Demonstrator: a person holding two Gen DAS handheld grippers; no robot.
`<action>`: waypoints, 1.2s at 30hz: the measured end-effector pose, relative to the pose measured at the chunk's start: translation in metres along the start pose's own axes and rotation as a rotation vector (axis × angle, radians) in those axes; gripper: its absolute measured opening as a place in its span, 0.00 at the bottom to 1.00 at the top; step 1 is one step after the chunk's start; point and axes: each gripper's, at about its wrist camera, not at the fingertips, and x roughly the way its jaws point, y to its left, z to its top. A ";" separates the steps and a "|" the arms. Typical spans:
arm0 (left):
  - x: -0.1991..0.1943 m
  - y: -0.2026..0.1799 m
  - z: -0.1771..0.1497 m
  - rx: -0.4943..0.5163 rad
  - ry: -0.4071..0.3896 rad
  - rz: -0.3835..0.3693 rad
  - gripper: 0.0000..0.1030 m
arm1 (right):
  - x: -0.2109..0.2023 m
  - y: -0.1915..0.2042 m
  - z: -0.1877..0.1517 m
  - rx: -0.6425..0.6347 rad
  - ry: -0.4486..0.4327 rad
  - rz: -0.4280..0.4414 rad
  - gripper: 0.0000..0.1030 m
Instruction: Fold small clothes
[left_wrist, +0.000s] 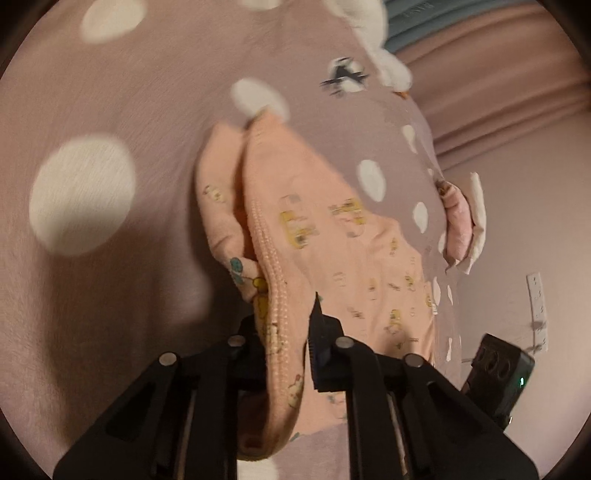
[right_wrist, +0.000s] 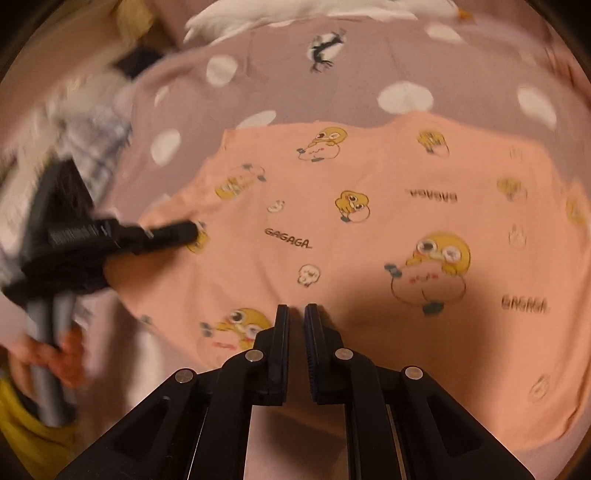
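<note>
A peach child's garment (right_wrist: 369, 229) printed with yellow cartoon ducks and "GAGAGA" lies spread on a mauve bed cover with white dots (right_wrist: 406, 98). In the left wrist view one edge of the garment (left_wrist: 332, 236) is lifted and hangs in a fold. My left gripper (left_wrist: 291, 328) is shut on its ribbed hem (left_wrist: 273, 295). The right wrist view shows that same left gripper (right_wrist: 192, 232) at the garment's left edge, held by a hand (right_wrist: 66, 354). My right gripper (right_wrist: 296, 308) is over the garment's near part, jaws shut with only a slit between them and no cloth pinched.
A white plush toy (right_wrist: 314, 11) lies at the far edge of the bed. Small pink and white clothes (left_wrist: 461, 229) sit at the bed's right edge. A plaid cloth (right_wrist: 96, 136) lies to the left. Beyond the bed are a wall socket (left_wrist: 537, 306) and curtains (left_wrist: 498, 81).
</note>
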 end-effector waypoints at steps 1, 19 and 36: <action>-0.003 -0.011 0.001 0.031 -0.009 -0.003 0.12 | -0.008 -0.009 0.004 0.034 -0.033 0.018 0.11; 0.107 -0.171 -0.071 0.633 0.277 0.019 0.29 | -0.041 -0.134 0.009 0.548 -0.220 0.386 0.55; 0.030 -0.071 -0.089 0.385 0.165 -0.029 0.52 | -0.045 -0.131 0.010 0.412 -0.143 0.429 0.74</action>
